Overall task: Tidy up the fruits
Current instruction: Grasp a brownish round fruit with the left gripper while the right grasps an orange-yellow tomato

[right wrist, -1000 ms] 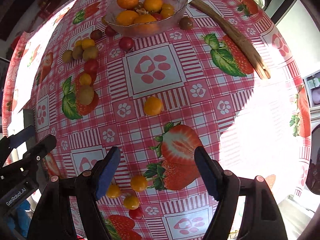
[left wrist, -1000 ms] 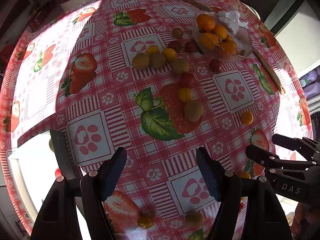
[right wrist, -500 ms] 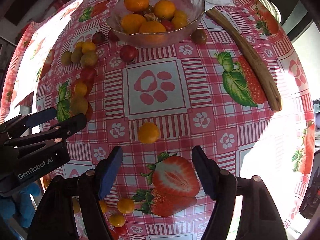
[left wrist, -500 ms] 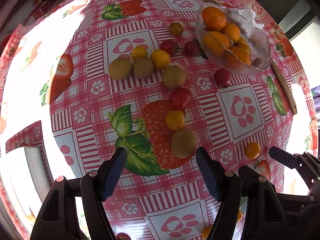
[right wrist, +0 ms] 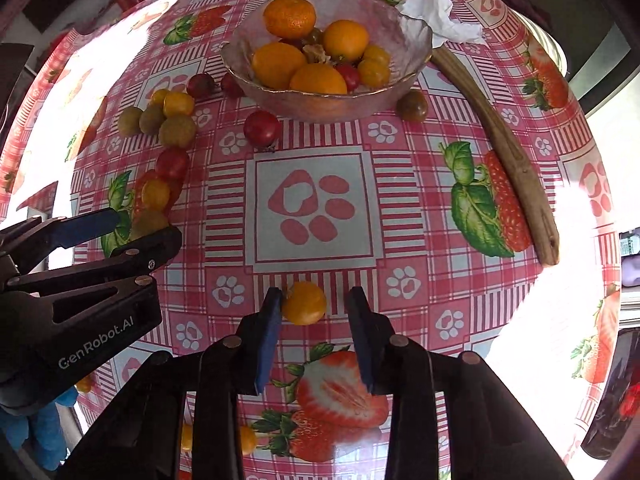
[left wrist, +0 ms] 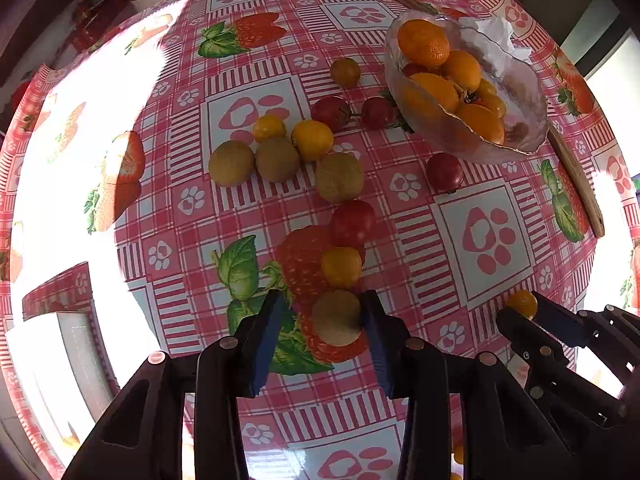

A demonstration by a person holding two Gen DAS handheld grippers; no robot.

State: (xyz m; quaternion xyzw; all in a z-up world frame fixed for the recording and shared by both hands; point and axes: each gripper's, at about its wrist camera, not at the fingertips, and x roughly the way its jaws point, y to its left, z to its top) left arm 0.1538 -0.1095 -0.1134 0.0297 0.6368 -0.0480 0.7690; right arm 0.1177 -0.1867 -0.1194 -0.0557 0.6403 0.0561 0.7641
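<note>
Closing in, the left gripper (left wrist: 320,312) has its fingers around a kiwi (left wrist: 337,317) at six o'clock, right pad touching, left still apart; the right gripper (right wrist: 314,306) narrows on a small orange fruit (right wrist: 304,303), only left pad touching; glass bowl (right wrist: 320,100) at twelve o'clock on the table (right wrist: 420,208)

Claws (left wrist: 320,320) now narrower (around fruit)

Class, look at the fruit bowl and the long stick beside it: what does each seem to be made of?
Fruit bowl: apparently frosted, translucent glass or plastic, fruit colours showing through, thin gold-looking wavy rim.
Stick: looks like bare, matt brown wood, irregular and slightly curved.
</note>
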